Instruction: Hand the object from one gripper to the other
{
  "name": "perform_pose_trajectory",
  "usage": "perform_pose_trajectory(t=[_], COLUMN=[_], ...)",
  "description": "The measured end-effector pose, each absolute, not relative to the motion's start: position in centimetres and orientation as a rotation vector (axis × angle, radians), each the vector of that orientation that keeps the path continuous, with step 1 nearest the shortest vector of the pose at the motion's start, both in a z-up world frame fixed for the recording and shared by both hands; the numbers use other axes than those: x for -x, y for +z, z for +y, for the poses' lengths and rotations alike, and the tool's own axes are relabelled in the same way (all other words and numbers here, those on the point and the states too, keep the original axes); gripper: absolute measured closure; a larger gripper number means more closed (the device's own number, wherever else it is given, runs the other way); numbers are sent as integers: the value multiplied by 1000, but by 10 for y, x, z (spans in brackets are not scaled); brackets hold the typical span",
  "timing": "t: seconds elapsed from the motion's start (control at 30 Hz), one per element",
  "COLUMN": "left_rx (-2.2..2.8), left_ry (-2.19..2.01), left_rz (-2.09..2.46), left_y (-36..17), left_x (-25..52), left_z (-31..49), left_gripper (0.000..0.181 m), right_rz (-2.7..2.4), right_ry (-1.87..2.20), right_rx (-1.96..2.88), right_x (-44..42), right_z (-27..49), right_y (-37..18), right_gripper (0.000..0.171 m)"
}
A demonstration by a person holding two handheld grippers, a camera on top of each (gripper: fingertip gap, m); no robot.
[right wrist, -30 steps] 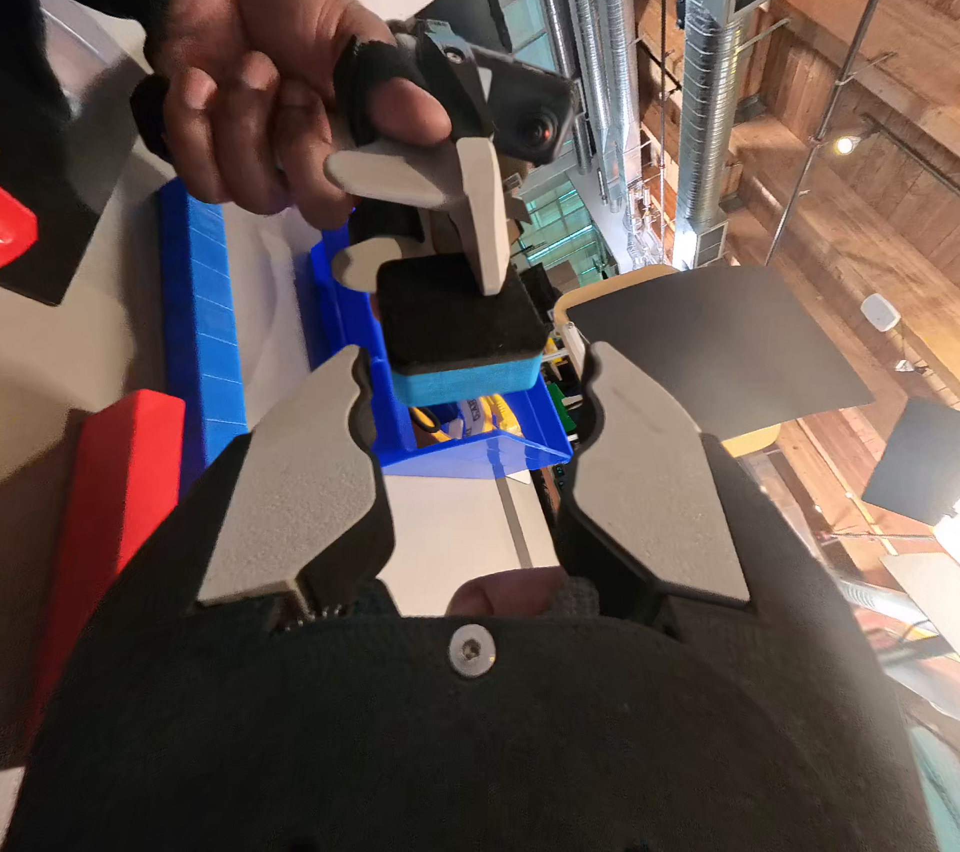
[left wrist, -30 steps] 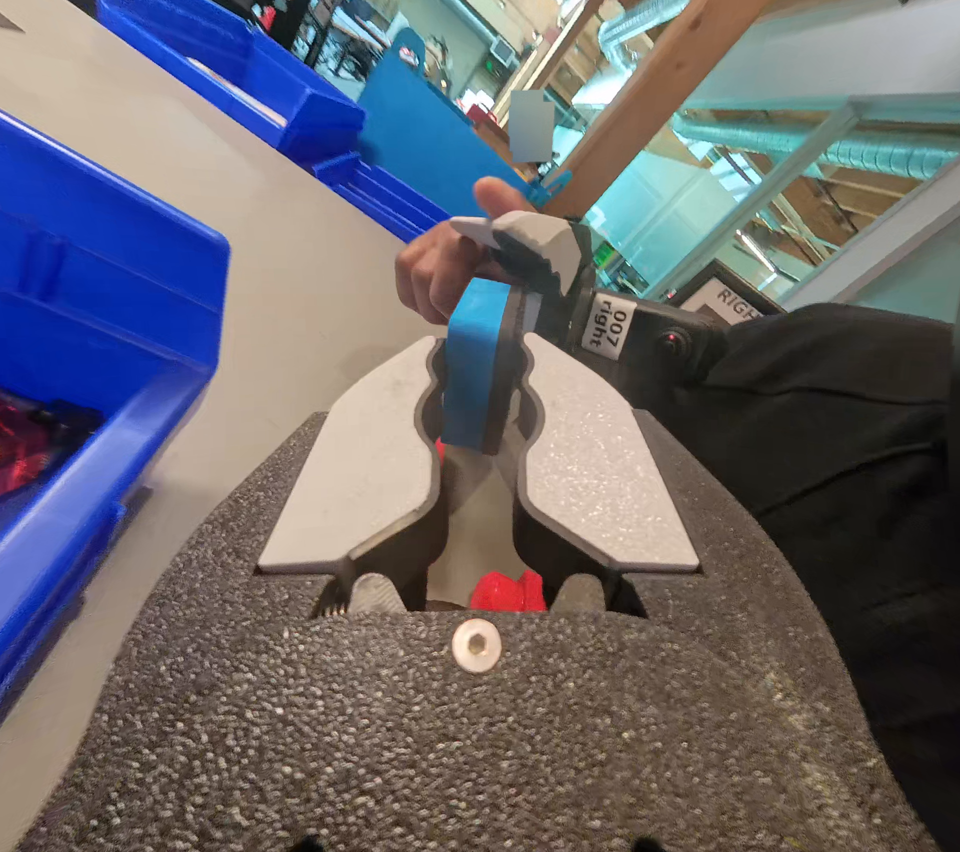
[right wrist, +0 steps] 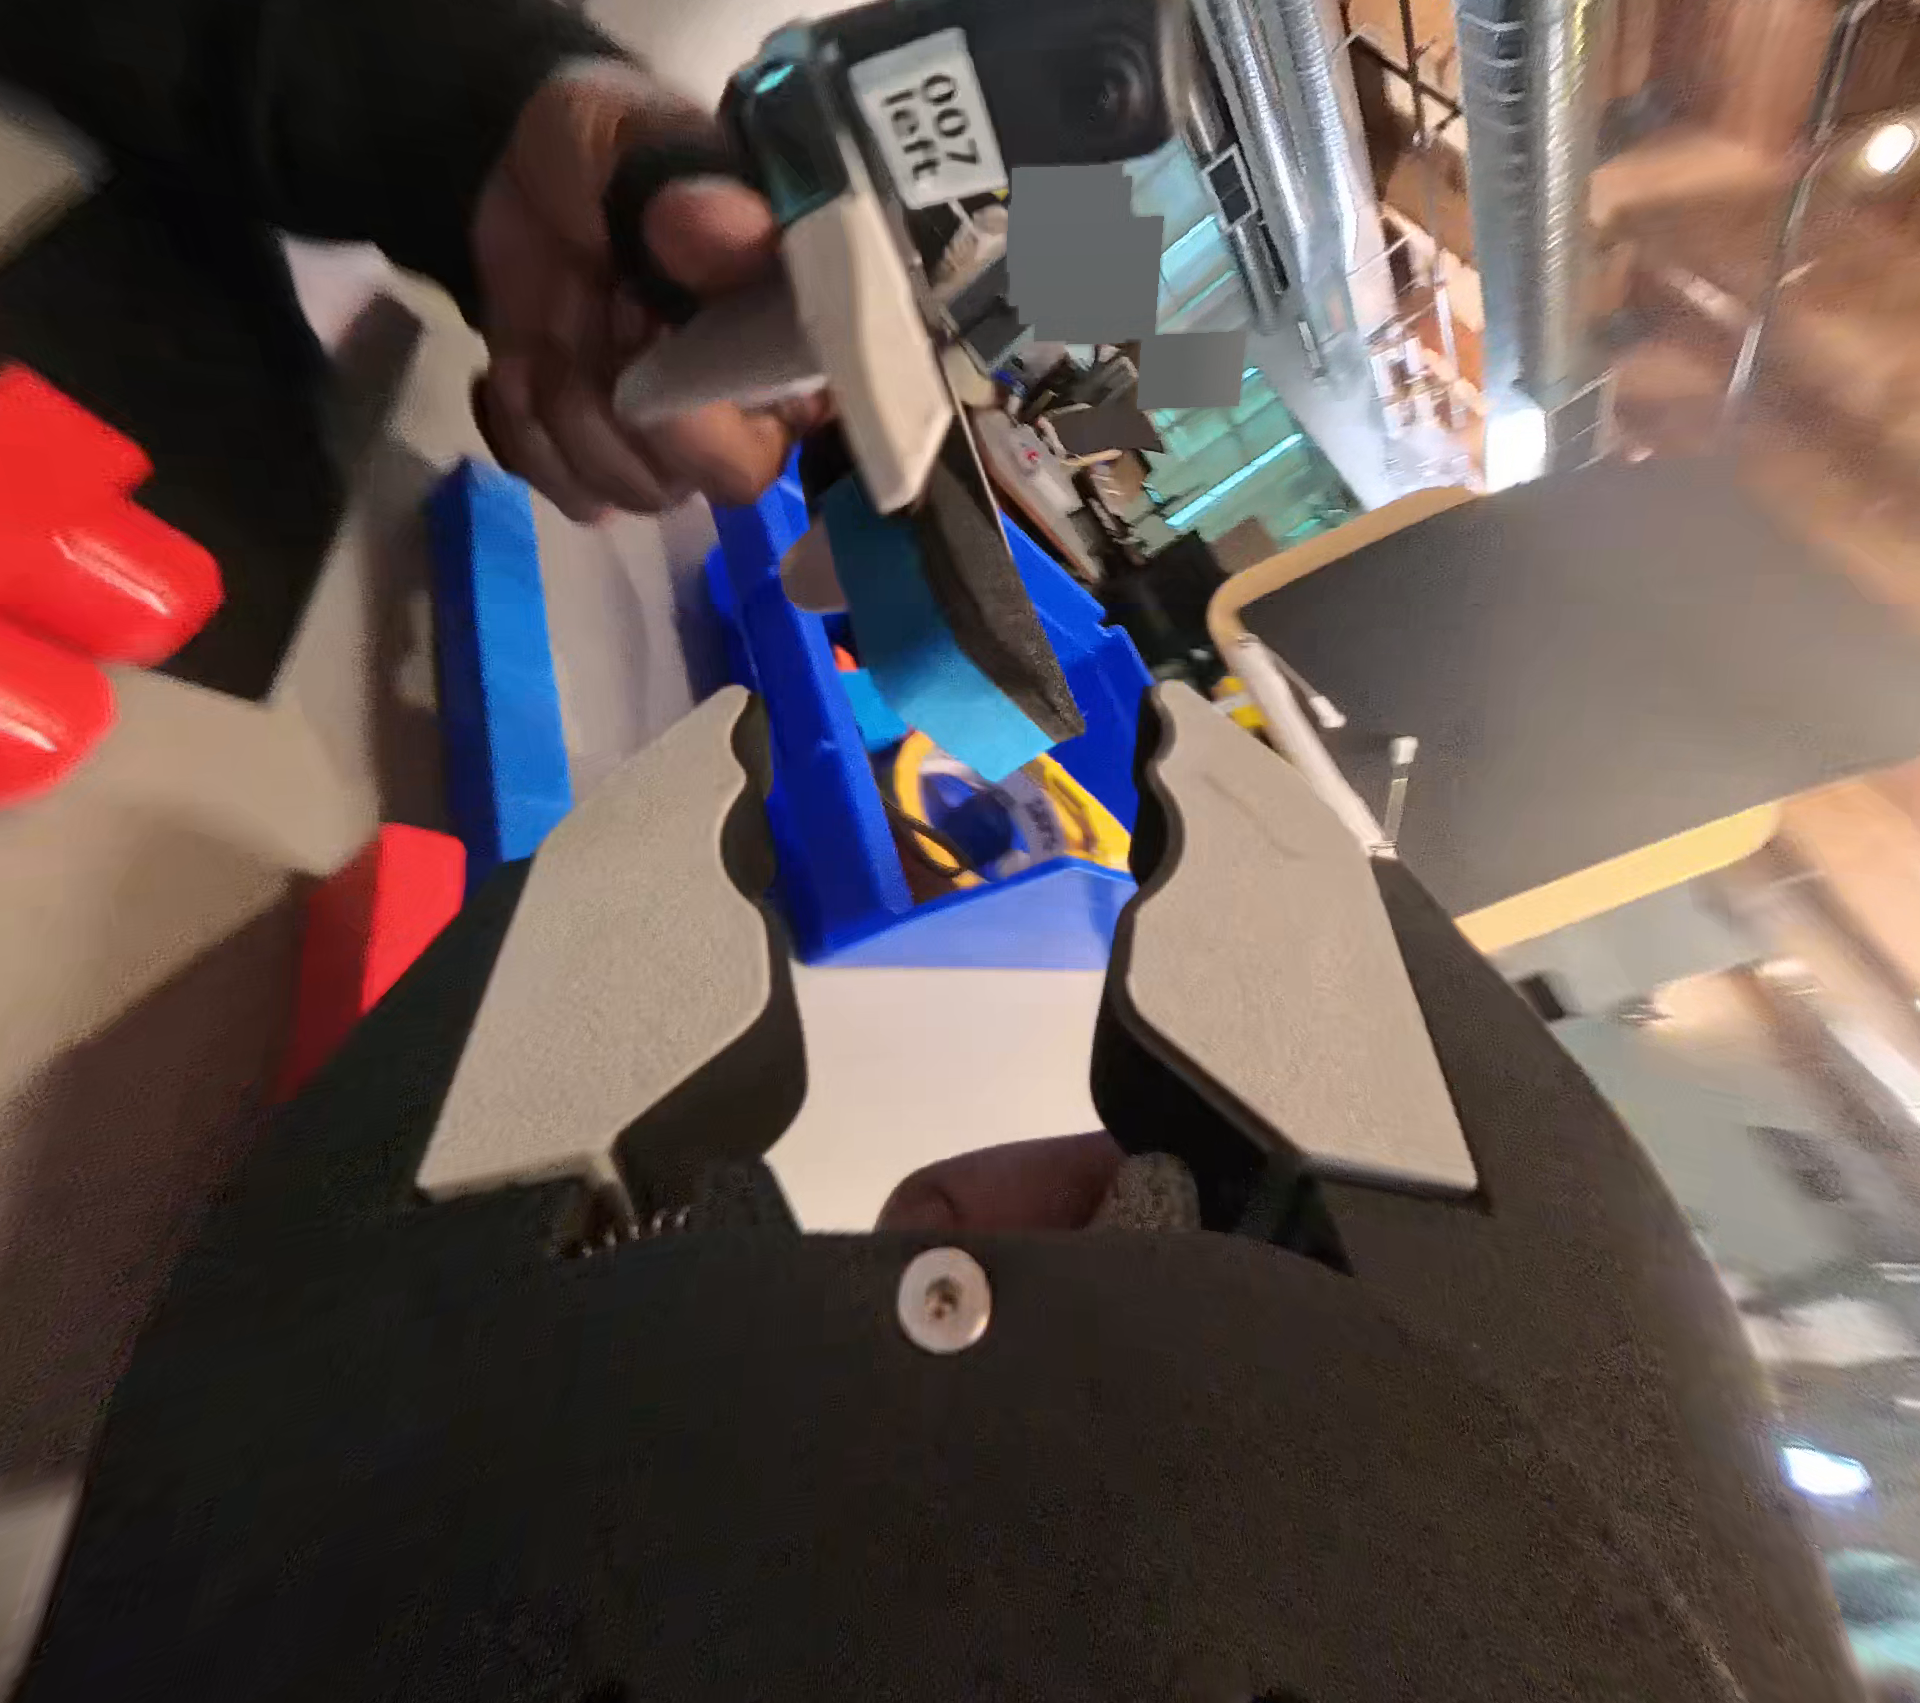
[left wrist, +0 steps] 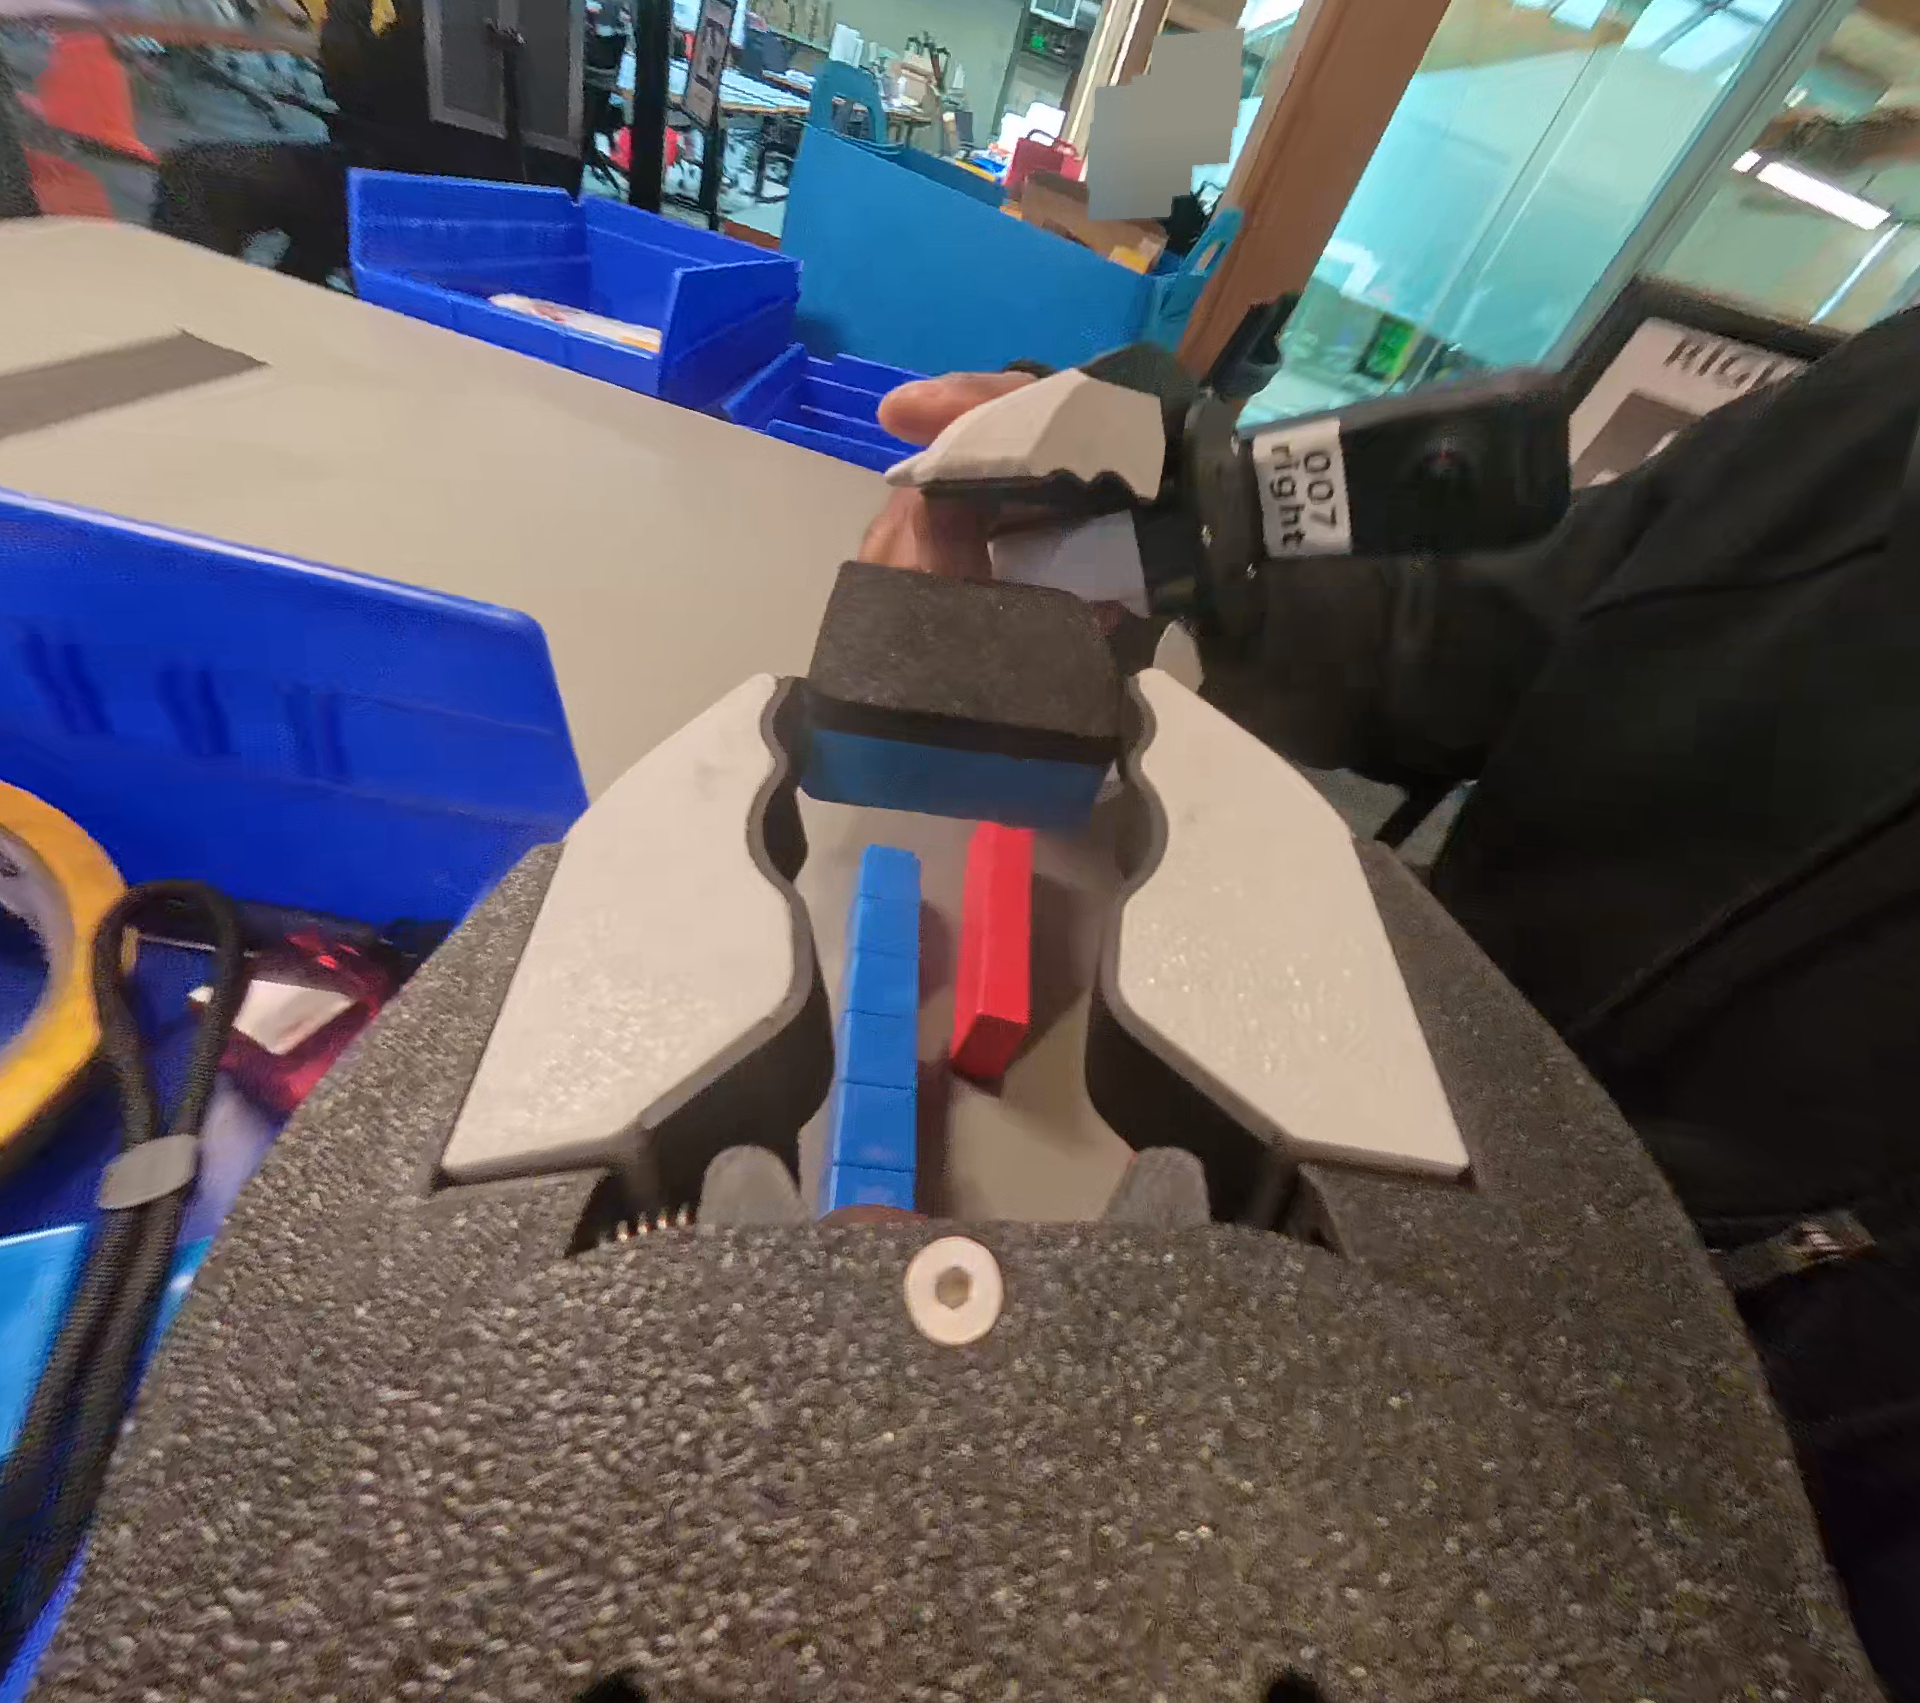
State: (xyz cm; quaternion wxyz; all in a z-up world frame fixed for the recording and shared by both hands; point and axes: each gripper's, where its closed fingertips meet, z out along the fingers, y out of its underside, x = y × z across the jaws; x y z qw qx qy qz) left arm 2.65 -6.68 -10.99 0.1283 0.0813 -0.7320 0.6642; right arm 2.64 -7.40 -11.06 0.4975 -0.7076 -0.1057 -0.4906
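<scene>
Left claw [left wrist: 954, 723], left wrist view: clenched on a black-and-blue foam block [left wrist: 958, 711], the block squeezed between the two grey fingertips, black layer up, blue layer beneath. Right claw [left wrist: 1023, 490] sits just beyond and above the block, apart from it, fingers spread with a narrow gap, nothing between them; a hand [left wrist: 925, 469] in a black sleeve shows behind it. Below, on the grey surface [left wrist: 436, 448], a blue bar [left wrist: 878, 1019] and a red block [left wrist: 992, 952] lie side by side. A blue bin [left wrist: 260, 708] stands at the left holding a yellow tape roll [left wrist: 42, 957] and a black cord [left wrist: 156, 1134]. More blue bins [left wrist: 582, 292] farther back.

Right wrist view, blurred: right claw [right wrist: 943, 744] released, fingers wide apart, empty. Ahead of it the left claw [right wrist: 878, 552], gripped by a hand [right wrist: 592, 344], holds the foam block [right wrist: 951, 656] edge-on, tilted, clear of the right fingertips. Blue bin [right wrist: 831, 822] behind, with yellow items inside. Red objects [right wrist: 73, 573] at the left edge; cannot tell what they are.
</scene>
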Motion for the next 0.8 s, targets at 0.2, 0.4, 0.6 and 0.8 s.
perform_pose_trajectory(t=[0.2,0.4,0.6,0.8], left_rx=[-290,-105,134,145], left_ry=[1836,2087,2196,2221], left_rz=[-2045,-2208,-2204,-2193], left_y=[-119,-110,-107,-107], left_x=[-21,-31,-15,-10], left_z=[-73,-66,-66,-70], left_gripper=[122,103,115,153], right_rz=[-328,-54,111,161], right_ry=[-1395,-1047,-532,-361], right_rx=[1694,1667,1530,1522], right_x=[-30,-38,-23,-17], right_z=[-73,-82,-74,-63], right_y=[-111,-100,-91,-99], right_gripper=[144,146,146,144])
